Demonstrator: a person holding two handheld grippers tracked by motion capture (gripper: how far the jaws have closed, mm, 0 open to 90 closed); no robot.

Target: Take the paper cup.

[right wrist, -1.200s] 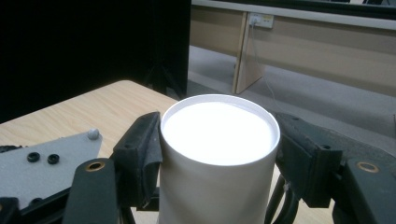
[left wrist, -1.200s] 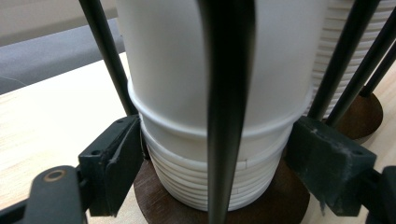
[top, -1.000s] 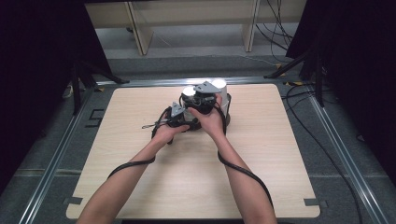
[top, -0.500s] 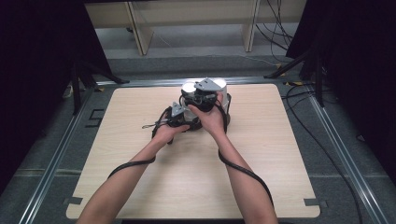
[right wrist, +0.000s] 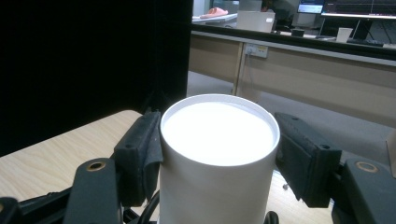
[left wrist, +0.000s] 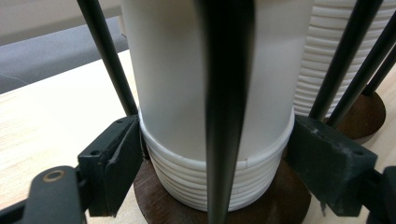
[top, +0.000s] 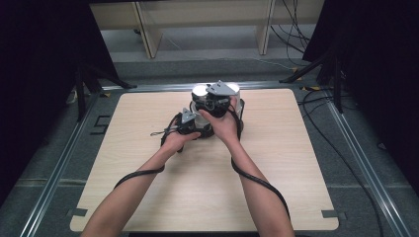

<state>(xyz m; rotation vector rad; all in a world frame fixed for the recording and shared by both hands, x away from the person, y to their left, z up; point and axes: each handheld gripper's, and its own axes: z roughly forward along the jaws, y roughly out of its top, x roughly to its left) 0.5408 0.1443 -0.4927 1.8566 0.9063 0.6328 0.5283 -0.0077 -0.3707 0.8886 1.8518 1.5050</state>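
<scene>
The right gripper (right wrist: 218, 154) stands with its jaws against both sides of the top white cup (right wrist: 218, 158), pads touching the wall just under the rim, so it holds that cup. In the high view the right gripper (top: 217, 101) sits at about 12 o'clock of the wooden table (top: 296, 163), near the far edge, with its grey three-cornered plate on top and the person's right hand (top: 225, 126) wrapped around it.

The left gripper (left wrist: 219, 163) has its jaws spread around the stack of white cups (left wrist: 205, 93), one pad at 9 o'clock and one at 3 o'clock of the stack, level with the ribbed rims near the bottom. The left pad looks to touch the rims; whether the right pad presses them I cannot tell. In the high view the left gripper (top: 190, 123) lies just at 8 o'clock of the right one, held by the left hand (top: 178, 140).

The stack stands upright on a dark round wooden base (left wrist: 289, 200), fenced by thin black rods (left wrist: 109, 56). A second stack of ribbed cups (left wrist: 322, 65) stands just beside it at 2 o'clock, on its own dark base (left wrist: 369, 114).

Black cables (top: 257, 180) trail from both grippers along the forearms toward 6 o'clock. Beyond the table at 12 o'clock is grey floor (top: 207, 44) and a pale bench (right wrist: 327, 79).
</scene>
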